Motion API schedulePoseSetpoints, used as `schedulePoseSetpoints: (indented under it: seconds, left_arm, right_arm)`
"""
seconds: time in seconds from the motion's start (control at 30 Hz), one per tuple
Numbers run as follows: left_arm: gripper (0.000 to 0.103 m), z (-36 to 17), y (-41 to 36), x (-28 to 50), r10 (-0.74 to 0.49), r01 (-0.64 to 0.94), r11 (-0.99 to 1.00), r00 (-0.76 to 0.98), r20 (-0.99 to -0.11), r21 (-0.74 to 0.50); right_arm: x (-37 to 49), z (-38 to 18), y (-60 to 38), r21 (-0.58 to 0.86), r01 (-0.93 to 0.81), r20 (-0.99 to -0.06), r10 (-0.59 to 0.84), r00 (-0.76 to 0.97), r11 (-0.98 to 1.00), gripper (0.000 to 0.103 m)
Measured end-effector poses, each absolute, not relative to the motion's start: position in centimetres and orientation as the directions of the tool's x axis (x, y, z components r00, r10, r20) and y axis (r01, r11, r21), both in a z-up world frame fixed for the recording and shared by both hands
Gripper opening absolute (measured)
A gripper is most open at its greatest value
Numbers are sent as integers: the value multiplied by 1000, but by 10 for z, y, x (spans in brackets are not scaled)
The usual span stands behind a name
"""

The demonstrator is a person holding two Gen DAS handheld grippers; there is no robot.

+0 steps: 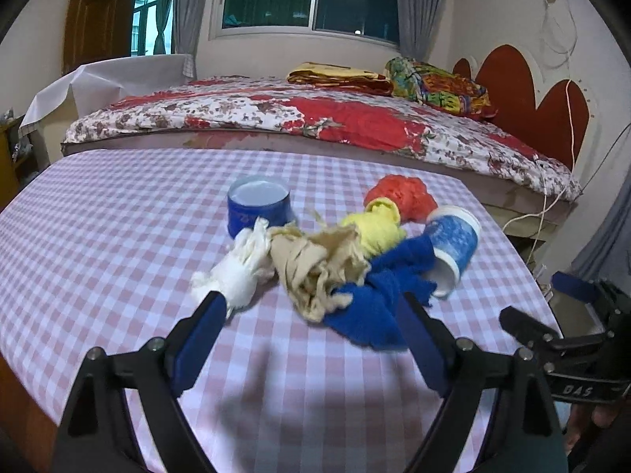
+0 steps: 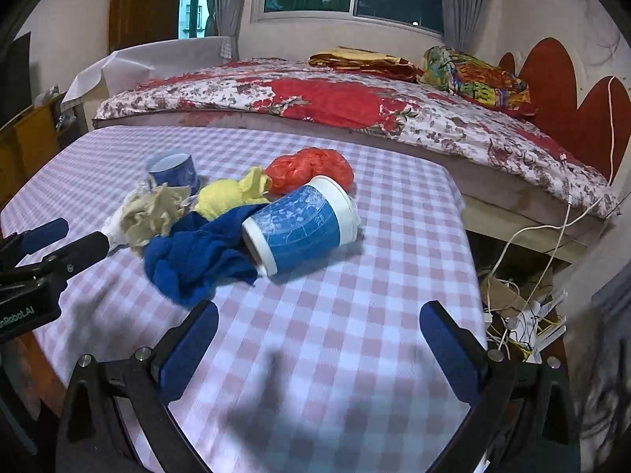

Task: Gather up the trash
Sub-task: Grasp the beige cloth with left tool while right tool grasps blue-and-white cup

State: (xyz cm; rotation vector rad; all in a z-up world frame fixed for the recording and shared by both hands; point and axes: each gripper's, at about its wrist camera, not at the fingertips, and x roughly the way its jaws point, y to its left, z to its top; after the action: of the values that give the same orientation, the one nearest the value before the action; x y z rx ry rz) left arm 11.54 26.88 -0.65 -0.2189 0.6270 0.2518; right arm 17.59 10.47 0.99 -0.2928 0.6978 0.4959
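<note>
We're on the approach step: nothing picked yet, trash sits in one heap mid tabletop [image 1: 98, 213], bed [image 1: 315, 118] beyond it. Left gripper [image 1: 311, 307] spread, nothing between the pads, near tips just short of the white wad [image 1: 236, 272] and blue cloth [image 1: 378, 299]. Right gripper [image 2: 319, 315] spread and empty too, over bare checked cloth, near side of the tipped blue paper cup [image 2: 299, 228]. Beige rag [image 1: 315, 268], yellow rag [image 1: 374, 224], red plastic bag [image 1: 402, 195] and an upright blue cup [image 1: 258, 207] sit farther back. No bin in view. Next move, likely: left onto the white wad, right onto the tipped cup. Readable text: "DAS" on the right gripper seen from the left view, "Robot.AI" on the left gripper body [image 2: 23, 311]
</note>
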Motion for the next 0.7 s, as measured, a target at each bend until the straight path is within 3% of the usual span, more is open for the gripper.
schedulePoseSetpoints:
  seconds: [0.03,0.13,0.43,0.7]
  left_arm:
    - [88,-8,270,119,159,-295,946,781,-604,-132]
    - [88,-12,272,132,149,-296,944,774,-615,-144]
    - [86,-24,281,159,137,-301,942,753,-643,-151]
    - [79,-33,294,161,132,-310,937,739,-661,-159]
  right_arm:
    - [182,7,106,-83,-528,-680,339,650,845,86]
    - [196,-1,112,-50,-540,-702,355,618,840,70]
    - [218,-19,143,-32,-592,-733,385,562,805,66]
    - [239,-27,95,-34,-474,-750,291,594,880,64]
